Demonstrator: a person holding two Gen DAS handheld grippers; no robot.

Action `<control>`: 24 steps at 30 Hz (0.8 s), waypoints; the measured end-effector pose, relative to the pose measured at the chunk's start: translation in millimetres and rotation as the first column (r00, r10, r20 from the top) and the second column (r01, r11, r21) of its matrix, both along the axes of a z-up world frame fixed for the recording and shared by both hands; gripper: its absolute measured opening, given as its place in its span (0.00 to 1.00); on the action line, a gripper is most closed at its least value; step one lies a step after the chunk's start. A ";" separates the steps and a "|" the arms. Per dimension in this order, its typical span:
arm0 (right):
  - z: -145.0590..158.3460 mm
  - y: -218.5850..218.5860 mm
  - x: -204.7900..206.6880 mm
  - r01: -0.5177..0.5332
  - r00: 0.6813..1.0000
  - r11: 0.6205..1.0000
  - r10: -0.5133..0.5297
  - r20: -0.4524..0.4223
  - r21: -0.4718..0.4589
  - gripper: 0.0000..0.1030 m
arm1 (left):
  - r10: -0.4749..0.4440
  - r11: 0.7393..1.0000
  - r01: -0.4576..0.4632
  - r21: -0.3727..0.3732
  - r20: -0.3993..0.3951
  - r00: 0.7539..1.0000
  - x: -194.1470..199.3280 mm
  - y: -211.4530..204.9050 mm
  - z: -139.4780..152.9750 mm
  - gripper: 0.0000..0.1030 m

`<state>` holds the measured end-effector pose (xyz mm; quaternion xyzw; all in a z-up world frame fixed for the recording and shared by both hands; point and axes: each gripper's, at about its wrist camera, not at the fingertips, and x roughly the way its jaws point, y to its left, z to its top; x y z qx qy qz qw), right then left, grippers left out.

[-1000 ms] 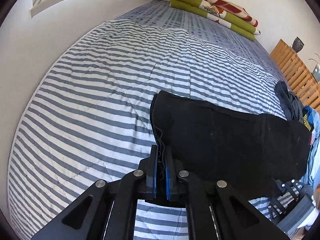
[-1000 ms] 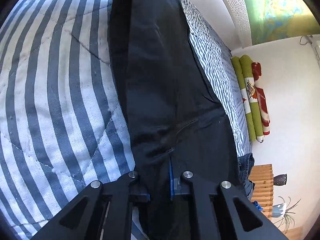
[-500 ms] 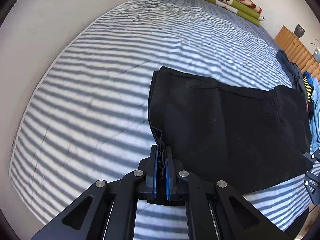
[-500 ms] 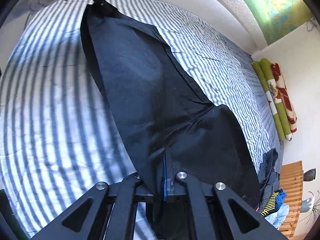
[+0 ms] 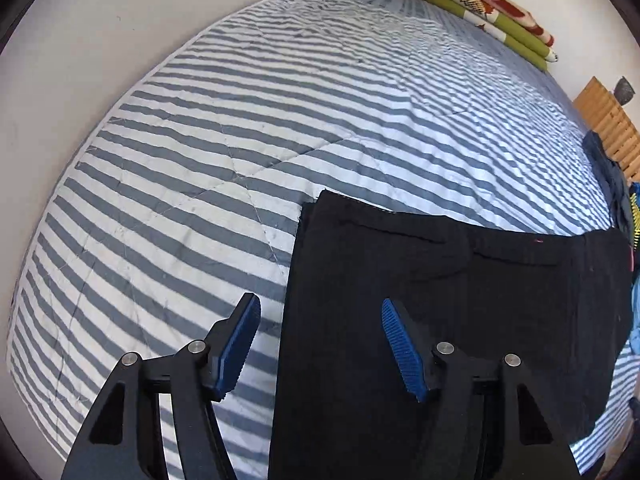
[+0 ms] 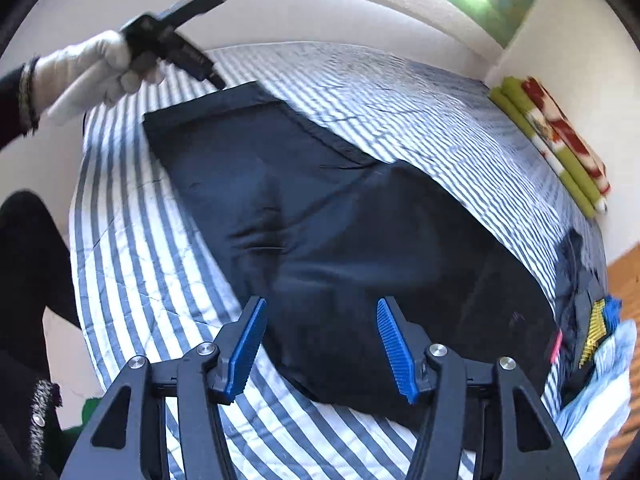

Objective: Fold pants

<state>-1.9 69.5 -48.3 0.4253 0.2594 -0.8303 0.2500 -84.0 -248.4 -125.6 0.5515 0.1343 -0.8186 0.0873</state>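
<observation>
Black pants (image 5: 460, 300) lie flat across the blue-and-white striped bed cover (image 5: 240, 140), and they fill the middle of the right wrist view as pants (image 6: 340, 232). My left gripper (image 5: 320, 340) is open just above their left end, holding nothing. My right gripper (image 6: 320, 344) is open above the wider end, with nothing between its blue pads. In the right wrist view a white-gloved hand (image 6: 88, 72) holds the left gripper (image 6: 180, 44) over the far corner of the pants.
Folded green and red bedding (image 5: 480, 0) lies at the far end of the bed by the wall. Other clothes (image 6: 592, 320) are piled at the right edge, beside a wooden slatted piece (image 5: 608, 120). A white wall (image 5: 60, 80) borders the bed's left side.
Both grippers were shut on the pants and holding them up; now both are open and the pants lie spread on the bed. Both have drawn back a little.
</observation>
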 end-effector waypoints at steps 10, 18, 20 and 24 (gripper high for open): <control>-29.7 183.5 -64.8 0.519 0.854 0.852 -0.513 0.089 -0.067 0.52 | 0.047 0.988 -0.061 -0.141 -0.104 0.993 19.5 16.7 22.8 0.06; -82.0 220.9 -83.3 0.572 0.806 0.820 -0.567 0.171 0.025 0.52 | 0.096 0.971 -0.097 -0.220 -0.019 0.995 13.2 15.1 5.8 0.30; -74.0 217.7 -81.7 0.566 0.814 0.824 -0.562 0.149 0.021 0.52 | 0.130 0.971 -0.140 -0.195 -0.064 0.989 24.1 8.7 19.0 0.30; -42.1 190.7 -78.3 0.480 0.876 0.872 -0.471 0.099 -0.100 0.52 | 0.051 0.989 -0.069 -0.128 -0.140 0.989 46.8 24.5 40.6 0.30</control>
